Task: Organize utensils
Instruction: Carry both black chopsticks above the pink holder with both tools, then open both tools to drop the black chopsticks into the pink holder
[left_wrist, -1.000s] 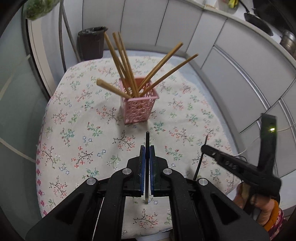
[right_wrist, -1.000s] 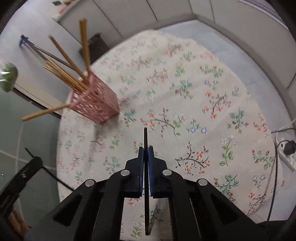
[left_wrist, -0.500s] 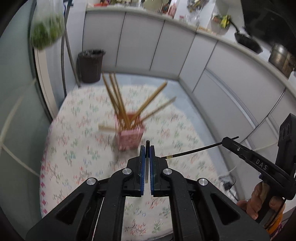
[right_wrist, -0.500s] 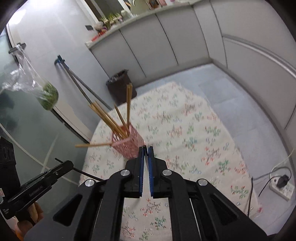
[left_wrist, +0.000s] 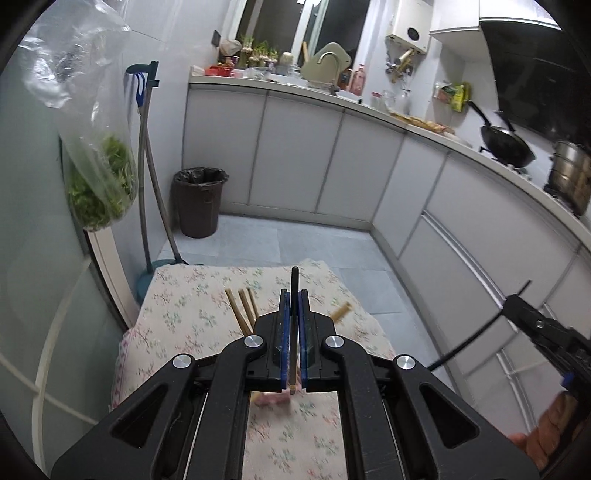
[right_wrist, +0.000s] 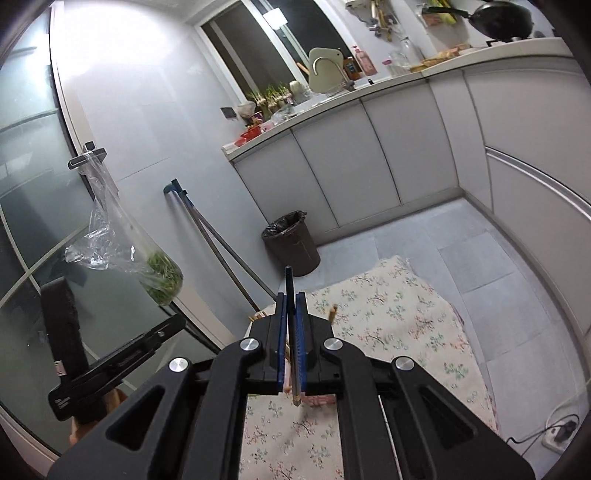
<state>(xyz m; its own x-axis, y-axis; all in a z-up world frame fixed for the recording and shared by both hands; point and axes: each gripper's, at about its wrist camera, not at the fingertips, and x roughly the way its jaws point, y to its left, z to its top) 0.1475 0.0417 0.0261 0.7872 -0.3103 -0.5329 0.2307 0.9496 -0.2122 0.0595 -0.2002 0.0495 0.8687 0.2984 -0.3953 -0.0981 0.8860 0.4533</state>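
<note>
My left gripper (left_wrist: 293, 295) is shut on a black chopstick (left_wrist: 294, 277) that sticks out upright past its tips. My right gripper (right_wrist: 290, 297) is shut on a second black chopstick (right_wrist: 288, 275). Both hang high above the floral tablecloth (left_wrist: 192, 306). The pink holder (left_wrist: 273, 399) is almost hidden behind my left fingers, and only a sliver of the pink holder (right_wrist: 318, 400) shows in the right wrist view. Wooden chopsticks (left_wrist: 240, 312) fan out of it. In the left wrist view the right gripper (left_wrist: 535, 325) appears at the right edge with its chopstick.
A dark waste bin (left_wrist: 197, 201) stands on the tiled floor beyond the table. A mop (left_wrist: 147, 166) leans beside a hanging bag of greens (left_wrist: 99, 184). Grey cabinets (left_wrist: 295, 162) line the back and right. A power strip (right_wrist: 557, 435) lies on the floor.
Both grippers have risen and tipped upward, each still holding its black chopstick. The pink holder has dropped low in both views, behind the fingers, and the kitchen counter has come into sight.
</note>
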